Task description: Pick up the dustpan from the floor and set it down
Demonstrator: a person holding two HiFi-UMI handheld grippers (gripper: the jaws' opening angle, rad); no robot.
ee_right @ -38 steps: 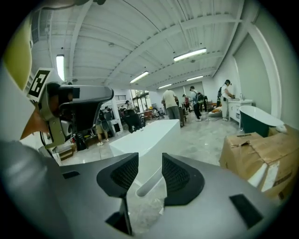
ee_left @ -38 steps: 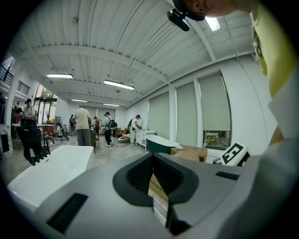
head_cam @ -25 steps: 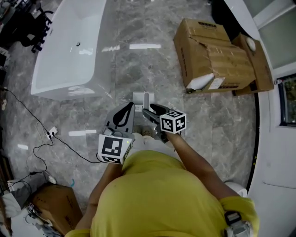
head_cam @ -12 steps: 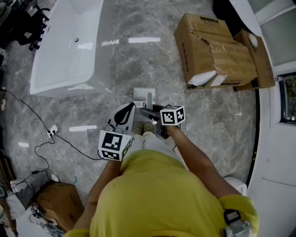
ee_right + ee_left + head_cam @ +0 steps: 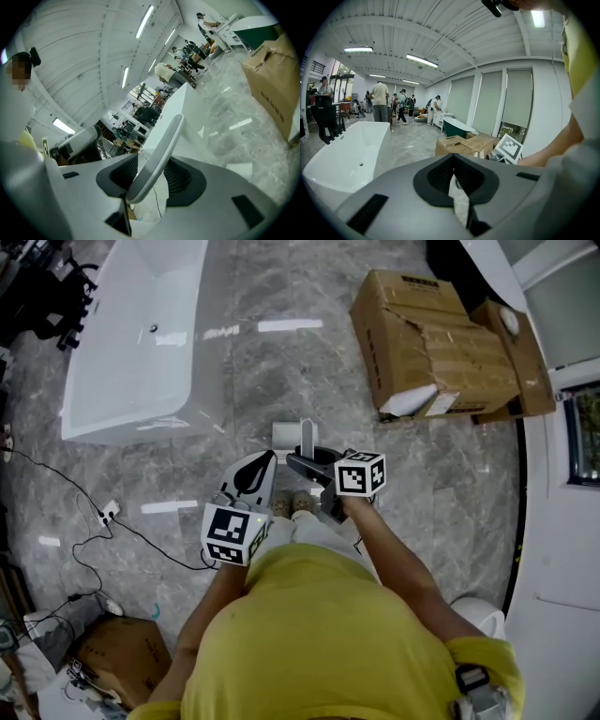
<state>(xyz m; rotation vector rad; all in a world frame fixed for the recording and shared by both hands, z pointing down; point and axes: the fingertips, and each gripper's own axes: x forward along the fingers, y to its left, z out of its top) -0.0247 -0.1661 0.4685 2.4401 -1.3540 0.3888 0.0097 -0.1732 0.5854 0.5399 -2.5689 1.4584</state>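
Grey marble floor (image 5: 281, 362), veined and glossy, spread beneath the pale dustpan (image 5: 286, 435). Its slim, curved handle (image 5: 157, 159) sat between the ribbed pads of the right gripper (image 5: 298, 463), whose jaws were closing on it. The left gripper (image 5: 264, 461) was pressed together, empty. A smooth white bathtub (image 5: 131, 352) and a creased cardboard box (image 5: 431, 343) stood well apart.

Floor (image 5: 309, 381) is showing grey marbling with pale veins and white light streaks. Bathtub (image 5: 131, 343) is showing plain white. Right of the bathtub, cardboard boxes (image 5: 441, 343) are showing brown, one with a white patch. Below the bathtub, dustpan (image 5: 284, 435) is showing pale grey-white. Left gripper (image 5: 265, 457) is showing grey shell, black pads, black-and-white squared cube. Shirt (image 5: 319, 643) is showing yellow.
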